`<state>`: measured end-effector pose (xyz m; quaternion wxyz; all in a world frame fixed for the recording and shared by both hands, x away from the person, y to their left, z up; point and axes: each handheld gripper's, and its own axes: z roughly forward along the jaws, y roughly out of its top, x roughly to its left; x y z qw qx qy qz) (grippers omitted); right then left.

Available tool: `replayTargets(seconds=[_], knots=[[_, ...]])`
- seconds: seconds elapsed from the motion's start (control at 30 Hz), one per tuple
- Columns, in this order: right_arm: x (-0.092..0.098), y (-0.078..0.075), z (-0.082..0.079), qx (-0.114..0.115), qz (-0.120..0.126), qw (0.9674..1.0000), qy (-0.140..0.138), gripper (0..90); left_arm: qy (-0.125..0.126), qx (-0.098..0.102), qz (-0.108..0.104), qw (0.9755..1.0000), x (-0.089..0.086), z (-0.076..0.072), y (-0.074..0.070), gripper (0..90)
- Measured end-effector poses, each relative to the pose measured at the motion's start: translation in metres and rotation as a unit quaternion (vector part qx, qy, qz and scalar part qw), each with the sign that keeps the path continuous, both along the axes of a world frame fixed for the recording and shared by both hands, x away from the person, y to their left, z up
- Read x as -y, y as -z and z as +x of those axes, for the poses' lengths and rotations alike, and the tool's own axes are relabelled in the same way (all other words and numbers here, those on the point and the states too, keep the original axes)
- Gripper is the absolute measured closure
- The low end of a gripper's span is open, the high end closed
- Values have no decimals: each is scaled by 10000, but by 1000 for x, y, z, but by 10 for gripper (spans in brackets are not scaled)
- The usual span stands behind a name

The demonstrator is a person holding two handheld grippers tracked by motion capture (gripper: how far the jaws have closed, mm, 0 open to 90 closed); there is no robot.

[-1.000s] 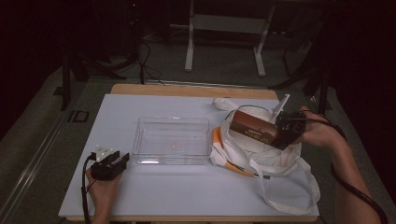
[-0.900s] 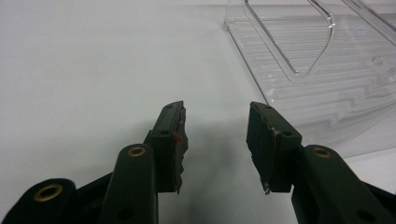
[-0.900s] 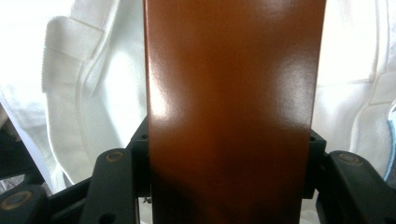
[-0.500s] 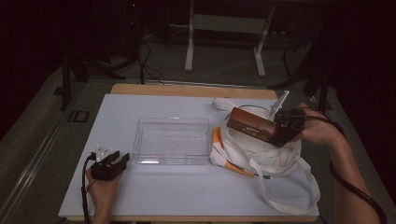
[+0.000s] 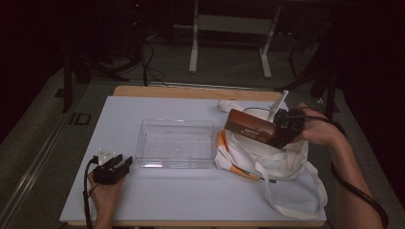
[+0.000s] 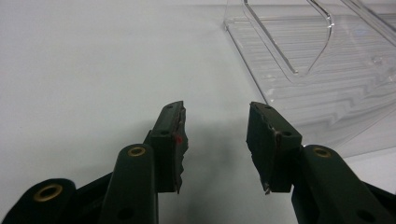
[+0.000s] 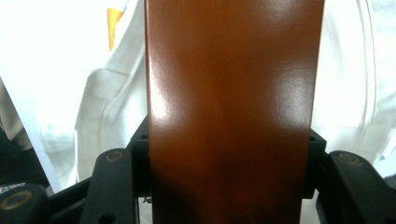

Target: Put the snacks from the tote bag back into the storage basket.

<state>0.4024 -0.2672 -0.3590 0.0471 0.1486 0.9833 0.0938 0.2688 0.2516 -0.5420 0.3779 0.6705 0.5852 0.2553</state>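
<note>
A long brown box (image 5: 250, 128) hangs above the white cloth bag (image 5: 267, 160), with my right gripper (image 5: 282, 131) shut on its right end. In the right gripper view the brown box (image 7: 233, 107) stands between the two jaws, which press on its sides, and the white bag (image 7: 93, 93) lies behind it. My left gripper (image 5: 114, 168) rests at the table's front left, open and holding nothing. In the left gripper view its jaws (image 6: 215, 140) stand apart over bare white table, and the clear tray (image 6: 327, 70) lies just beyond to the right.
A clear plastic tray (image 5: 148, 143) sits at the middle of the white table (image 5: 181, 195), left of the bag. The bag's long straps (image 5: 296, 195) spread toward the front right edge. A small white item (image 5: 227, 105) lies at the back. Dark floor and table legs lie beyond.
The right hand has lifted the brown box a little and carried it slightly left above the bag. The left gripper has stayed in place.
</note>
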Motion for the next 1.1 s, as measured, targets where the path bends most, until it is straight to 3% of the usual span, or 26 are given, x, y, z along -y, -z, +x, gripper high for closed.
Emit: replayTargets(seconds=[1.1], knots=[[-46, -5, 0, 2, -57, 9988, -491, 435, -4, -1, -10, 10000, 0, 0, 0, 572]])
